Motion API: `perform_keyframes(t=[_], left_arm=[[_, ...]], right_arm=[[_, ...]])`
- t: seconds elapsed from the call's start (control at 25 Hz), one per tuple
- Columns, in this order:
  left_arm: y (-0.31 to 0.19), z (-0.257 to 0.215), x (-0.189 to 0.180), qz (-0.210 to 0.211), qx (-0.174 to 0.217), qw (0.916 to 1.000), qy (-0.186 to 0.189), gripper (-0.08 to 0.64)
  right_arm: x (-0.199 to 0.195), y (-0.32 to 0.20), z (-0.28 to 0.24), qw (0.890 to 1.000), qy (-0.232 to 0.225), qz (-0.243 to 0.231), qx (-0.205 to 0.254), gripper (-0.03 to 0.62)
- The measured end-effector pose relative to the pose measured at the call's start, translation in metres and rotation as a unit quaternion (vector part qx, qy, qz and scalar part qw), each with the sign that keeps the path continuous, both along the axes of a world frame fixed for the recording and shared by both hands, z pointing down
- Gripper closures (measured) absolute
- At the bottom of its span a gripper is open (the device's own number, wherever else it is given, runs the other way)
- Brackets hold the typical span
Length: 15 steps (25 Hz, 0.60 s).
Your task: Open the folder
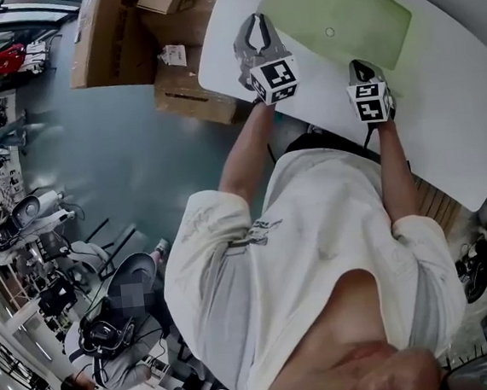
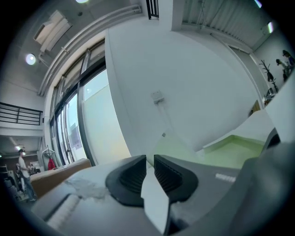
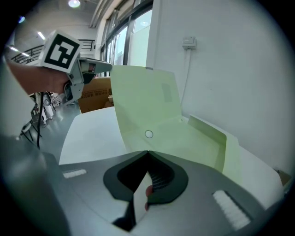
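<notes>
Folder (image 3: 196,147): lay raised cover (image 3: 143,99) fully back w/ L gripper (image 2: 150,161) at its left edge, jaws slightly spread, empty. Hold R gripper (image 3: 147,154), jaws pressed together, at near edge.

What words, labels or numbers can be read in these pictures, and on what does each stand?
No text can be read.
Marker cubes: square code patterns only, no letters.
Cardboard box: print too blurred to read.
Shirt: dark print too small to read.
</notes>
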State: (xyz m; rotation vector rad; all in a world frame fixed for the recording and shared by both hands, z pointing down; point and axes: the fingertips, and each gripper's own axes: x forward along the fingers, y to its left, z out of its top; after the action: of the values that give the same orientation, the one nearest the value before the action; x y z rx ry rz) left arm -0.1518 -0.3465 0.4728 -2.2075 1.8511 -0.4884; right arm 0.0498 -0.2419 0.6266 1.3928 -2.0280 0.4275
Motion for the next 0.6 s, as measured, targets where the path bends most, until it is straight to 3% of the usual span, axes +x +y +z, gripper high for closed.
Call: perform_keyframes(t=[0.28, 0.6], left_arm=[[-0.019, 0.024, -0.024, -0.034, -0.017, 0.9987, -0.034, 0.508], [-0.032, 0.055, -0.035, -0.033, -0.047, 0.9962, -0.065, 0.508]], right_arm=[[0.003, -0.001, 0.001, 1.0, 0.002, 0.0, -0.001, 0.59], [0.0, -0.002, 0.002, 1.0, 0.001, 0.004, -0.001, 0.591]])
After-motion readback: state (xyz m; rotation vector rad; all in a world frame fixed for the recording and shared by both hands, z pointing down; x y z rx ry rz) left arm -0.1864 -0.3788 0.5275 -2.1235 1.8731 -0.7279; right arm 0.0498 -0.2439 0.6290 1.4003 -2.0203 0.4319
